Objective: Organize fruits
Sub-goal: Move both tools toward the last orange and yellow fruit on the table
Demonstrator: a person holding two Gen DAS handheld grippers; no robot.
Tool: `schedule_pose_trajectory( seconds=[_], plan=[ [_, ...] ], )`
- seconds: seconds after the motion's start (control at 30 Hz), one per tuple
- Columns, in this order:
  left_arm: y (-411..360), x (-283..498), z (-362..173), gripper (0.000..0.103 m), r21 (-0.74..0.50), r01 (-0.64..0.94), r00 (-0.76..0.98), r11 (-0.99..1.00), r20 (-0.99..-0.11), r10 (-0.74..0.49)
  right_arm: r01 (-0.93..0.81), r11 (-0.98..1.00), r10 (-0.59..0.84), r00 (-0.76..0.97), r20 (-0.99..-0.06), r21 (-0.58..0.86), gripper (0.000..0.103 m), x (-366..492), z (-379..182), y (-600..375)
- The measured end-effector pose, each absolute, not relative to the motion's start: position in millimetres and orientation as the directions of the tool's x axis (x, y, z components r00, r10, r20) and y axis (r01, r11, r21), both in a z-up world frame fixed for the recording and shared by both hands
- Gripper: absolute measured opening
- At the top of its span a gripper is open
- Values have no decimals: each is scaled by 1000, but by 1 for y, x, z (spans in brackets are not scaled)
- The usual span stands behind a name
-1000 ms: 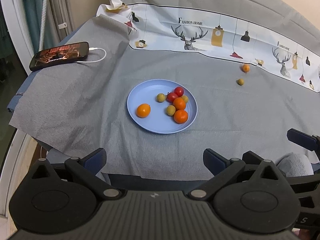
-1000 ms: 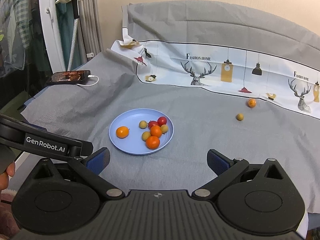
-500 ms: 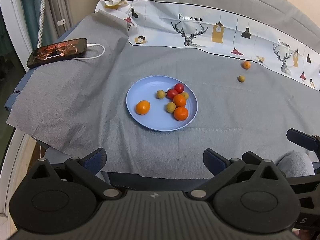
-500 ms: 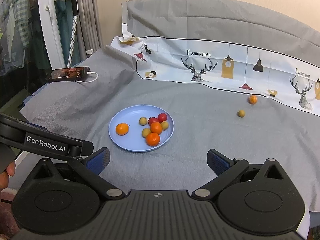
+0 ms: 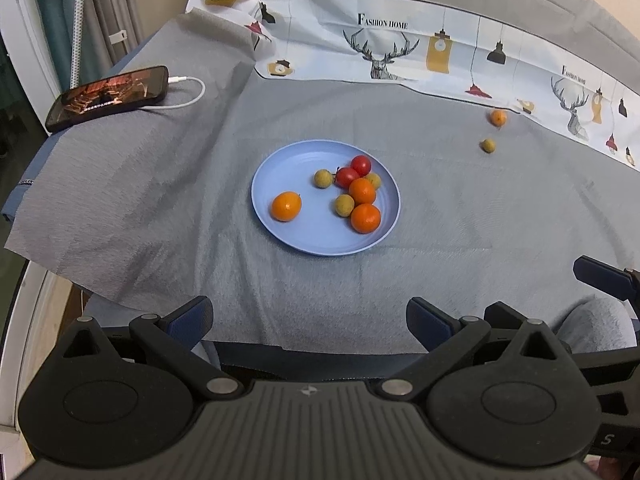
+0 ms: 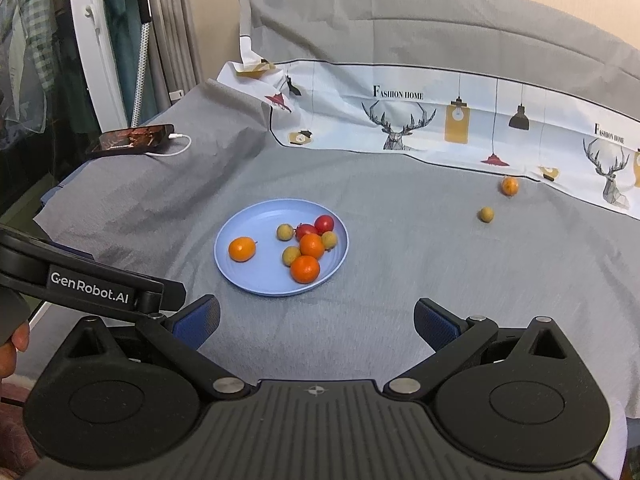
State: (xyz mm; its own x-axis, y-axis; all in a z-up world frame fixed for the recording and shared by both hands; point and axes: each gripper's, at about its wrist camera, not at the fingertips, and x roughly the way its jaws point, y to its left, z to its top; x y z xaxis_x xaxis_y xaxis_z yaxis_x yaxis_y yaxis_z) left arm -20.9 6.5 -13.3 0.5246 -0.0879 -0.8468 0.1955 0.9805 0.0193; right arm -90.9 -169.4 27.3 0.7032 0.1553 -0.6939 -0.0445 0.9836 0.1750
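A light blue plate (image 5: 280,168) (image 6: 248,220) sits mid-table on the grey cloth. It holds several small fruits: oranges, red tomatoes and tan longans. One orange (image 5: 285,206) (image 6: 241,249) lies apart at the plate's left. A loose small orange (image 5: 498,117) (image 6: 509,185) and a loose longan (image 5: 488,145) (image 6: 485,214) lie on the cloth at the far right. My left gripper (image 5: 310,318) is open and empty at the table's near edge. My right gripper (image 6: 316,322) is open and empty, also near the front edge, well short of the plate.
A phone (image 5: 106,96) (image 6: 134,139) on a white charging cable lies at the far left corner. A printed deer-pattern cloth (image 5: 400,56) runs along the back. The cloth's left edge drops off beside a white frame (image 6: 96,48) and curtains.
Both views have shifted slightly; the plate sits a little higher in each view, so both grippers have tilted or drawn back a bit. No fruit moved. Both stay open.
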Motion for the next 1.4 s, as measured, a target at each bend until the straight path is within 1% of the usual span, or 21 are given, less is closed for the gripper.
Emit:
schedule_pose_trajectory(
  seconds=[0.37, 0.47, 0.57, 0.73, 0.83, 0.93, 1.0, 1.13, 1.23, 1.27, 1.33, 1.4],
  plan=[
    [-23, 8, -32, 103, 53, 225, 462, 973, -885, -58, 12, 975, 157, 669, -727, 221, 102, -75, 2, -191],
    [-40, 24, -38, 103, 41, 237, 425, 971, -903, -66, 65, 971, 130, 669, -732, 231, 102, -70, -6, -211],
    [-65, 46, -45, 103, 22, 264, 390, 964, -917, -86, 147, 963, 71, 671, -738, 225, 102, -63, -16, -241],
    [-134, 99, -56, 103, 25, 352, 394, 936, -911, -124, 295, 944, -93, 664, -742, 145, 102, -44, -40, -313],
    [-191, 136, -66, 103, 17, 436, 411, 900, -893, -182, 373, 922, -174, 646, -743, 109, 102, -26, -61, -362],
    [-252, 175, -90, 103, 42, 509, 438, 860, -873, -217, 433, 898, -242, 633, -736, 77, 102, 0, -88, -411],
    [-287, 199, -112, 103, 57, 537, 437, 841, -872, -221, 454, 887, -256, 633, -731, 83, 102, 20, -109, -442],
    [-344, 251, -163, 103, 40, 569, 403, 821, -884, -236, 428, 902, -259, 641, -722, 56, 102, 70, -159, -486],
    [-364, 280, -195, 102, 68, 585, 406, 808, -887, -219, 355, 934, -211, 639, -740, 41, 102, 117, -201, -512],
    [-365, 288, -201, 103, 75, 585, 411, 807, -886, -215, 337, 940, -193, 640, -743, 46, 102, 127, -209, -516],
    [-356, 302, -203, 103, 28, 582, 412, 813, -872, -264, 298, 953, -158, 661, -734, 63, 102, 150, -221, -520],
    [-349, 311, -202, 103, 35, 591, 424, 806, -863, -274, 245, 968, -138, 708, -693, 57, 102, 171, -226, -517]
  ],
)
